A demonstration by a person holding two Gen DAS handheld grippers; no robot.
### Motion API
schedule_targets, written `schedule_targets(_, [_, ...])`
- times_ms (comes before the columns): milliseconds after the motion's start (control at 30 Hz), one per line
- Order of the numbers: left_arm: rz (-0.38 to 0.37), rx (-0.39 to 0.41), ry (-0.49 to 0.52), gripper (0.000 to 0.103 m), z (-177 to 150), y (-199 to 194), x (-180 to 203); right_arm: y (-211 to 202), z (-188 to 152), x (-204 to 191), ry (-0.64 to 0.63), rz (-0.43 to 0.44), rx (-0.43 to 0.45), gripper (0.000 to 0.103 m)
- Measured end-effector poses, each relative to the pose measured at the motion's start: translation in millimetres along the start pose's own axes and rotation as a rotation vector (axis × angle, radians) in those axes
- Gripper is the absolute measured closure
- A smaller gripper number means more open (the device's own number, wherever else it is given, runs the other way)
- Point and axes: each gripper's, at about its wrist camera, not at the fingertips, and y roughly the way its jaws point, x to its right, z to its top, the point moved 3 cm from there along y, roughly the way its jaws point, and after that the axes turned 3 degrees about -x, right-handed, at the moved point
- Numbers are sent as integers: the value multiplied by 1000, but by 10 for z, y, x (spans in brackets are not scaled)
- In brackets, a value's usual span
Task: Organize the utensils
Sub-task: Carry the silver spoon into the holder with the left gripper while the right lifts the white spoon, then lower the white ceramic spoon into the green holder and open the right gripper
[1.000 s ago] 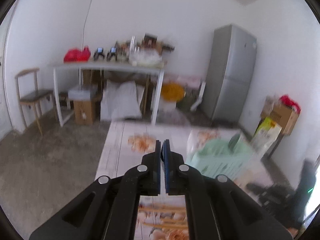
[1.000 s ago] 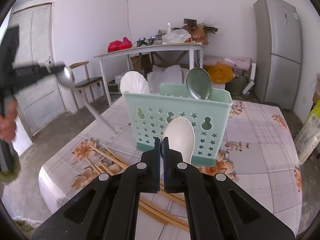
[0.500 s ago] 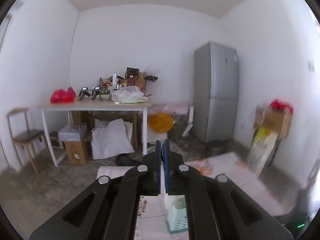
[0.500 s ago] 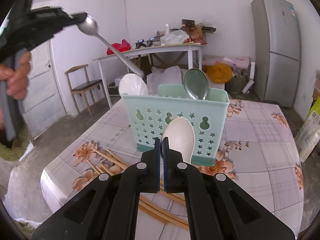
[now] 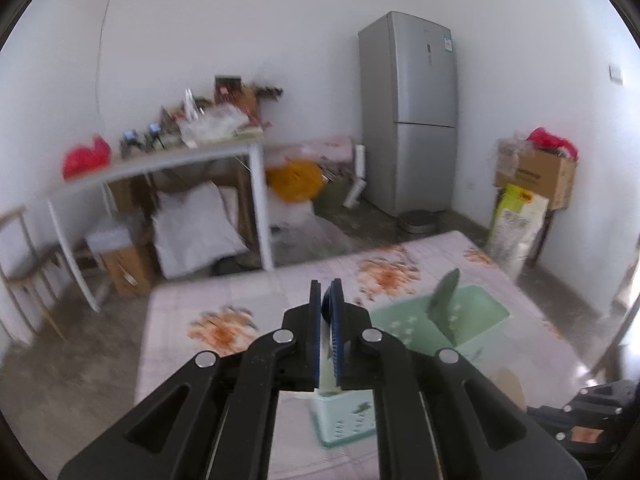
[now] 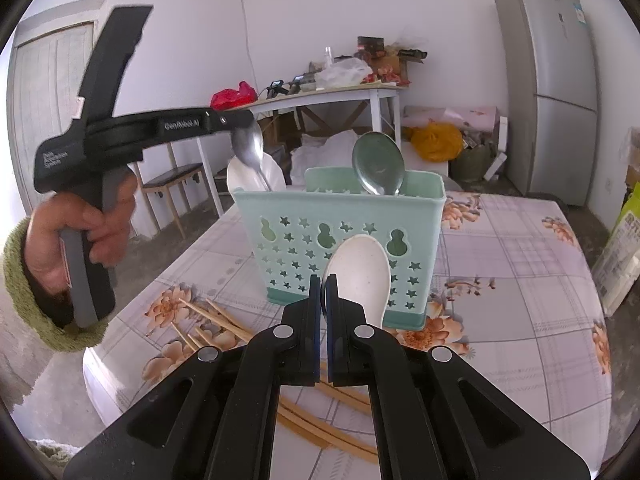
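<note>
A mint green utensil caddy (image 6: 340,240) stands on the floral table (image 6: 520,300). It holds a large metal spoon (image 6: 378,168) and a white spoon (image 6: 276,178). My left gripper (image 6: 236,122) is shut on a metal spoon (image 6: 250,148) whose handle dips into the caddy's left side. In the left wrist view the left gripper (image 5: 326,308) hangs over the caddy (image 5: 400,360). My right gripper (image 6: 323,300) is shut on a white plastic spoon (image 6: 360,272), held in front of the caddy.
Several wooden chopsticks (image 6: 216,320) lie on the table left of and under my right gripper. A white side table (image 6: 320,96) with clutter, a chair (image 6: 168,184) and a grey fridge (image 6: 548,88) stand behind. A bag (image 6: 620,260) leans at the right edge.
My left gripper has swung the metal spoon from high left down over the caddy, its handle now entering the left side. My right gripper and white spoon have stayed still.
</note>
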Motion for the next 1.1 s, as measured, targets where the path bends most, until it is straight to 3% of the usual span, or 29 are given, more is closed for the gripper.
schedule_targets(233, [-92,4,-121,91,-18,-13,-122,-57,23,58,29,-2,15,102])
schedule_targets(433, [-79,45,-177,65,-66,-295,-247,-208,158,172,69,14,67,102])
schedule_targets(600, [-51,46,-223,45,-257,-503,-354,-392,481,300,98,66,156,102])
schedule_targets(667, [-36,30,-249,38,-395,-560,-409,-459,625,348,111,96,198,102])
schedule_targets(900, [-4,-52,-299,27,-846,-609,-520,-563,1186,504,145,180,343,102])
schedule_targets(1100, [9,-137,-332,22,-1232,-541,-576,-348,1495,584,188,278,383,102])
